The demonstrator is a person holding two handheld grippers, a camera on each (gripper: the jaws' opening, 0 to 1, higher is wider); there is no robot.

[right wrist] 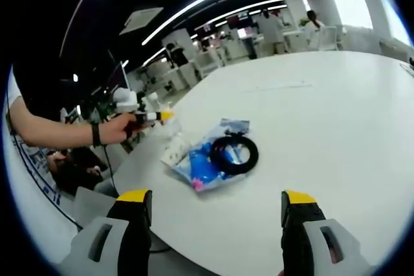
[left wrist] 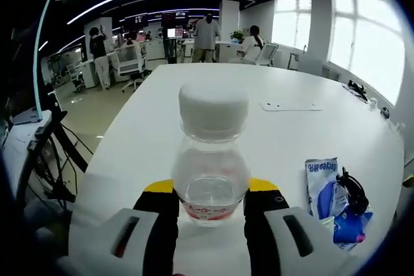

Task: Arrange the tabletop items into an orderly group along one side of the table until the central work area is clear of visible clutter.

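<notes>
My left gripper [left wrist: 211, 208] clamps a clear plastic white-capped bottle [left wrist: 212, 159]; at four o'clock, a blue crinkly packet [left wrist: 331, 197] under coiled black cable [left wrist: 352, 190]. My right gripper [right wrist: 217, 214] gapes.

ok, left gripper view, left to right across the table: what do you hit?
Clear plastic bottle with a white cap held between the left gripper jaws → flat white card farther back on the white table → blue and white plastic packet → black coiled cable on it.
</notes>
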